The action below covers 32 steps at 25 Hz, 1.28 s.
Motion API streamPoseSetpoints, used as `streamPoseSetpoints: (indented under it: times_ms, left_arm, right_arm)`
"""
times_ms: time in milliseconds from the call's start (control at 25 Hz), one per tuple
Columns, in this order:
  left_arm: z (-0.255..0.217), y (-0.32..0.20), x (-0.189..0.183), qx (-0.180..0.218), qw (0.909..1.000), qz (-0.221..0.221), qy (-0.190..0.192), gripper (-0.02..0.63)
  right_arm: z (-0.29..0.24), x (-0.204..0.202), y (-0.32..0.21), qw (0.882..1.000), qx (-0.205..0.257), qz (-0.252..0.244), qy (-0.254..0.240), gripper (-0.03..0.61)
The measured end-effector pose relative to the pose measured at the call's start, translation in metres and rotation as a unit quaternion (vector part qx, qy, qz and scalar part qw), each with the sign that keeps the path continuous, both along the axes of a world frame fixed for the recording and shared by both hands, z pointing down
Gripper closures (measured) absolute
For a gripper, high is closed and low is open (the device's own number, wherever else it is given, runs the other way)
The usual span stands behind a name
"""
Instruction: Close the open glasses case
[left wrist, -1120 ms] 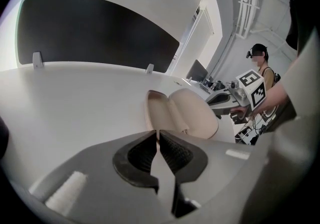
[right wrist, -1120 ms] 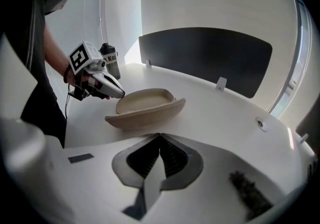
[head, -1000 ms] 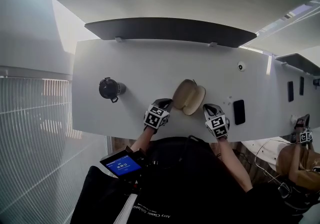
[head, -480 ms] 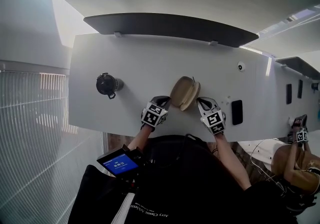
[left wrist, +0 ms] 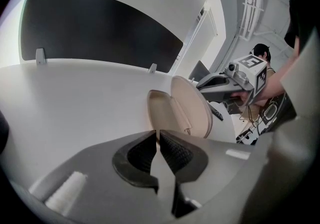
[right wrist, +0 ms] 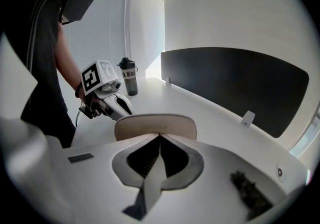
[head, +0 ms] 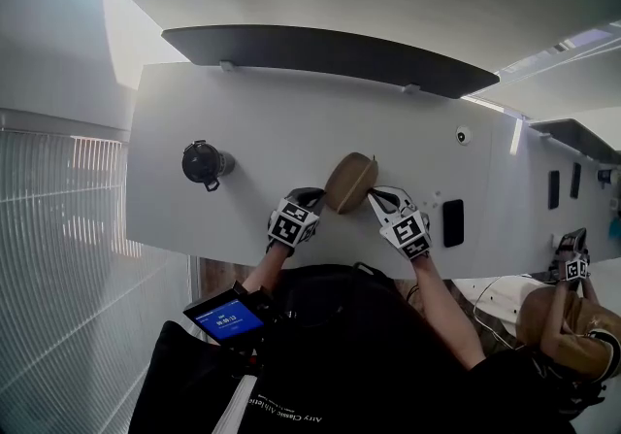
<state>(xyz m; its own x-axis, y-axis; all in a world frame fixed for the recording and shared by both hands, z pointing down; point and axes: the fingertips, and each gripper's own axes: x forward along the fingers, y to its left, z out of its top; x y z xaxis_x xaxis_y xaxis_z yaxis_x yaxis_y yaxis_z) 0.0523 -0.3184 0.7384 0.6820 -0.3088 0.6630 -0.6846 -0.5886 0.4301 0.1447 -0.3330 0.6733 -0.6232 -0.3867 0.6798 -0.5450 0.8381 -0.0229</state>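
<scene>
Closure is judged to be nearly complete: the tan oval clamshell glasses case (head: 350,183) is found on the white tabletop (head: 262,121) close to its near edge, about midway along it, between the two grippers. The left gripper (head: 315,197) is seen clamped on the thin rim at the near end of the lower shell, so the case's long axis runs away from its tips towards the far edge. The right gripper (head: 375,197), its jaws pressed together with nothing between them, is set against the outer back of the lid, which is met broadside, so that the long axis lies across the line along which this gripper points. In the left gripper view the lid (left wrist: 192,105) is shown tilted over the pale lining of the base (left wrist: 162,113) at a narrow angle, not yet seated. The remaining move is therefore judged to belong to the right gripper, a push across towards the left one, while the base is kept pinned. Compared with a second ago, when the two shells were spread wide, the lid has been swung well over the base and the right gripper has been brought inward. A black lidded bottle (head: 201,163) stands well apart towards the left edge.
</scene>
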Motion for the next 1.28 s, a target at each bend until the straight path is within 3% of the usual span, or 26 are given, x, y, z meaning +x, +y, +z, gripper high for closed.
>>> streamPoseSetpoints:
  times_ms: [320,520,640,880,1080,1280]
  left_arm:
    - [-0.002,0.002,0.001,-0.001,1.0000,0.003,0.004,0.583]
    - [-0.001,0.000,0.001,0.000,1.0000,0.001,0.003,0.583]
    - [0.000,0.000,0.001,0.001,1.0000,0.001,0.003,0.583]
    - [0.001,-0.001,0.000,-0.001,1.0000,0.000,0.005,0.583]
    - [-0.001,0.000,0.001,-0.003,1.0000,0.002,0.007,0.583]
    - [0.000,-0.001,0.000,-0.006,0.9999,-0.003,0.013,0.581]
  right_arm:
    - [0.001,-0.007,-0.003,1.000,0.005,-0.011,0.008,0.569]
    - [-0.002,-0.010,-0.007,1.000,-0.016,0.008,-0.023,0.563]
    - [-0.007,-0.010,-0.011,0.999,-0.031,0.016,-0.040,0.508]
    - [-0.004,-0.015,-0.006,0.996,-0.065,0.002,-0.066,0.468]
    - [-0.001,-0.024,0.000,0.997,-0.047,-0.033,-0.051,0.383]
    - [0.006,-0.032,0.002,0.998,-0.021,-0.054,-0.030,0.336]
